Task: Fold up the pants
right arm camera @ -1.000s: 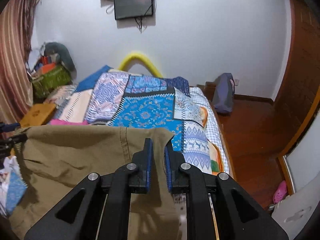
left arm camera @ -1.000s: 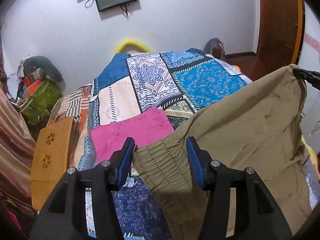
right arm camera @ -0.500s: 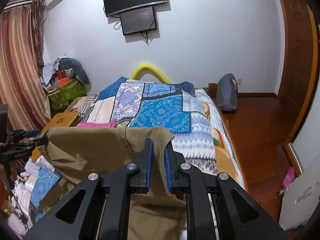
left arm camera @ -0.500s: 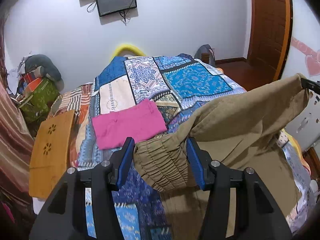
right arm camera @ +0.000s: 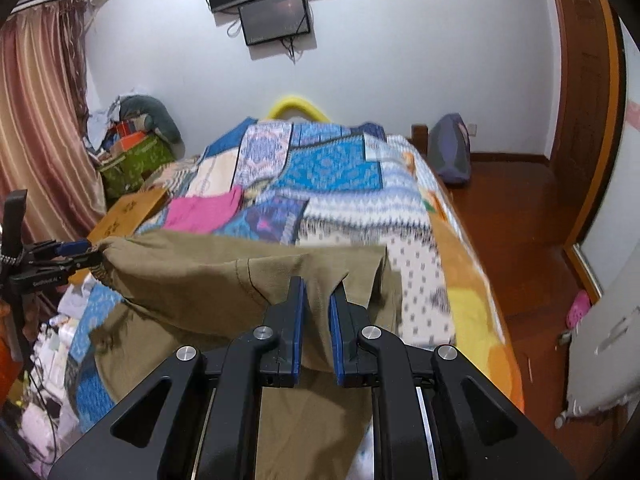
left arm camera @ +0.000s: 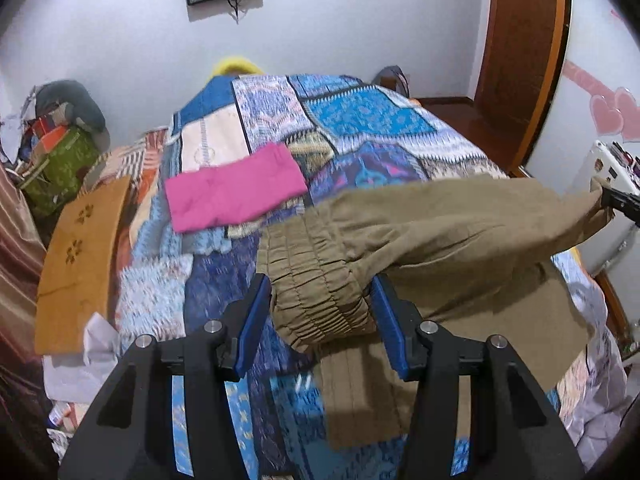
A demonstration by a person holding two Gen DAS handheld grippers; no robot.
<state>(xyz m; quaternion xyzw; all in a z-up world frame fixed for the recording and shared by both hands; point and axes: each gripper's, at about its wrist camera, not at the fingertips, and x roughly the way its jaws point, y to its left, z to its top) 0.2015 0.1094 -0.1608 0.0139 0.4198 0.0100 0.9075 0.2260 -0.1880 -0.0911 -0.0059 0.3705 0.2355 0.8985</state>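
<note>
Both views are evenly, softly lit, with no hard shadows. The white wall (right arm camera: 420, 60) reads bright but not blown out. Motion blur smears the patchwork bedspread (left arm camera: 360, 120), worst near the cameras. Fisheye bending curves the brown wooden door frame (right arm camera: 592, 100), and black vignetting fills the corners.

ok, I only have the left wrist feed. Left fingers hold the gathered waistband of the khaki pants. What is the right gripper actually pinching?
Observer: The right gripper is shut on the pants' top edge at the other end of the held span.
Operator: Is anything on the floor right of the bed?
Observer: A dark blue-grey bag leans against the far wall, and a pink slipper lies near the white door.
Operator: What's on the left side of the room?
Observer: A striped pinkish curtain hangs full height there.
</note>
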